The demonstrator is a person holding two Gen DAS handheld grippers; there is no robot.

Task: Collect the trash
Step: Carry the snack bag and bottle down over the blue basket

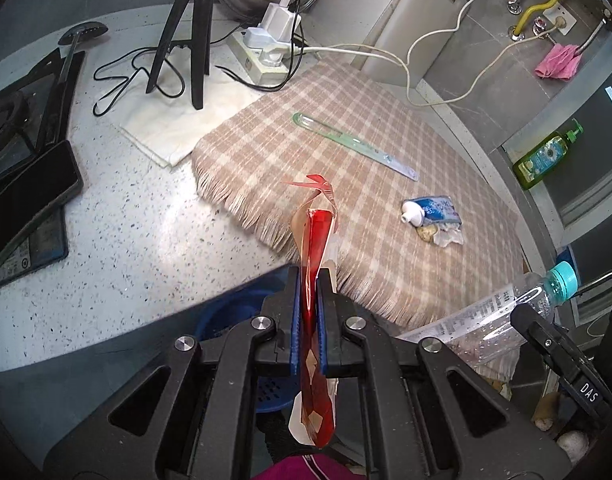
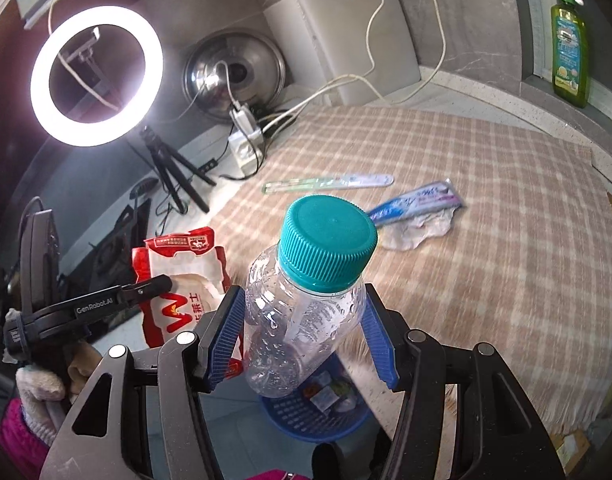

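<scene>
My left gripper is shut on a red and white snack wrapper, held edge-on past the counter's front edge; the wrapper also shows in the right wrist view. My right gripper holds a clear plastic bottle with a teal cap between its blue pads, above a blue waste basket on the floor. The bottle also shows in the left wrist view. On the checked cloth lie a squeezed toothpaste tube, a crumpled tissue and a green toothbrush.
A tripod with a ring light, a power strip with cables, a steel lid and a cutting board stand at the back. A phone and stove lie left. A green soap bottle stands right.
</scene>
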